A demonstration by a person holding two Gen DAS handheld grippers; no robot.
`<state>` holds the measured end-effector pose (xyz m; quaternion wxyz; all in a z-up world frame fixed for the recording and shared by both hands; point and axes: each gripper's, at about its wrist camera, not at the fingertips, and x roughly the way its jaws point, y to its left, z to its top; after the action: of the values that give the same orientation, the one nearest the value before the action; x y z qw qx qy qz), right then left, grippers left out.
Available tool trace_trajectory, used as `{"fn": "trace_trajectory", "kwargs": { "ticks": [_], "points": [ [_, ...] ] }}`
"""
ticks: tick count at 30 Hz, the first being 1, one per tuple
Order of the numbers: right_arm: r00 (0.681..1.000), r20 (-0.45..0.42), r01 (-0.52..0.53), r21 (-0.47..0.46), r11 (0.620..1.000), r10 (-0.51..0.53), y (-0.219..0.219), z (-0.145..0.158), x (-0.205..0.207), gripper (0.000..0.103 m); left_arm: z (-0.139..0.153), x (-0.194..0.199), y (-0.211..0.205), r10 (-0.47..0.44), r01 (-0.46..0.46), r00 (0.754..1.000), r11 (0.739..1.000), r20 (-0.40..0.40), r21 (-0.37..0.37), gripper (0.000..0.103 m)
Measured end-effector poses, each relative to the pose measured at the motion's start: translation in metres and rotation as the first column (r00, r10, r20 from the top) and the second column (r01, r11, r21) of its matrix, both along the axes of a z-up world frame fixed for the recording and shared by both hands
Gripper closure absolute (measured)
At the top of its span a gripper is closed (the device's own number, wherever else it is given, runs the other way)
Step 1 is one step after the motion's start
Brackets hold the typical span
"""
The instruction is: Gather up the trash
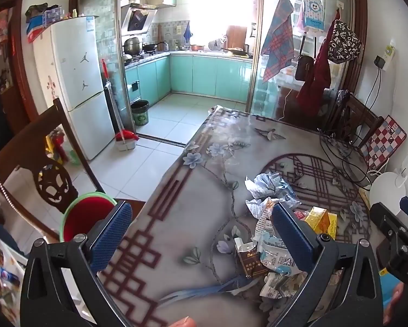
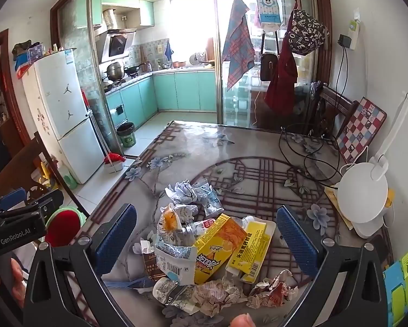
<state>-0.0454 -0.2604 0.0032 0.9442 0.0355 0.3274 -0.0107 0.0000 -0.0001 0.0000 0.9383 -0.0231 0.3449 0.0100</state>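
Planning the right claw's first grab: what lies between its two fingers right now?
In the right wrist view, the open right claw frames the trash pile: yellow boxes, crumpled wrappers, paper.

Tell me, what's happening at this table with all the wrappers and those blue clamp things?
A person is holding a two-finger gripper in each hand, about to clear rubbish. The left gripper and the right gripper both have their jaws open and hold nothing. A pile of trash, crumpled wrappers and flattened yellow cartons, lies on the patterned table, directly ahead of the right gripper. A red bin with a green rim sits on a chair beside the table. Nothing is picked up yet.
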Motion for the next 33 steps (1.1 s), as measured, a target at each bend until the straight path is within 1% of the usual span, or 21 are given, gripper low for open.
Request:
{"fn": "trace_trajectory", "kwargs": {
  "ticks": [4, 7, 11, 14, 18, 24, 25, 29, 33],
  "points": [
    [1.0, -0.007, -0.006, -0.003, 1.0, 0.005, 0.0, -0.005, 0.003, 0.0, 0.002, 0.002, -0.003, 0.009, -0.009, 1.0, 1.0, 0.003, 0.007, 0.0],
    [1.0, -0.004, -0.004, -0.003, 1.0, 0.004, 0.0, -0.003, 0.003, 0.0, 0.0, -0.001, -0.004, 0.011, -0.012, 1.0, 1.0, 0.009, 0.02, 0.0],
    [1.0, -0.005, -0.002, -0.004, 1.0, 0.002, 0.001, -0.002, 0.003, 0.0, -0.002, 0.0, -0.003, 0.019, -0.019, 1.0, 1.0, 0.01, 0.008, 0.0],
    [1.0, -0.013, -0.006, 0.001, 1.0, 0.006, 0.0, -0.007, 0.004, 0.0, 0.001, 0.001, -0.004, 0.016, -0.016, 1.0, 1.0, 0.006, 0.022, 0.0],
    [1.0, -0.018, -0.013, -0.011, 1.0, 0.013, 0.002, -0.012, 0.005, 0.0, 0.0, 0.0, -0.001, 0.019, -0.019, 1.0, 1.0, 0.004, 0.019, 0.0],
    [1.0, -0.021, -0.017, -0.004, 1.0, 0.017, 0.0, -0.014, 0.006, 0.0, 0.0, -0.001, 0.0, 0.023, -0.022, 1.0, 0.998, -0.007, 0.055, 0.0],
    [1.0, -0.021, -0.015, -0.001, 1.0, 0.015, 0.0, -0.014, 0.005, 0.0, -0.001, 0.0, -0.002, 0.025, -0.024, 1.0, 0.998, -0.017, 0.054, 0.0],
    [1.0, -0.02, -0.011, 0.002, 1.0, 0.011, 0.0, -0.014, 0.005, 0.0, 0.0, 0.0, -0.001, 0.028, -0.028, 1.0, 0.999, -0.012, 0.037, 0.0],
    [1.0, -0.024, -0.016, 0.013, 1.0, 0.016, -0.003, -0.014, 0.007, 0.0, 0.0, 0.0, 0.0, 0.03, -0.029, 1.0, 0.999, -0.01, 0.041, 0.0]
  ]
}}
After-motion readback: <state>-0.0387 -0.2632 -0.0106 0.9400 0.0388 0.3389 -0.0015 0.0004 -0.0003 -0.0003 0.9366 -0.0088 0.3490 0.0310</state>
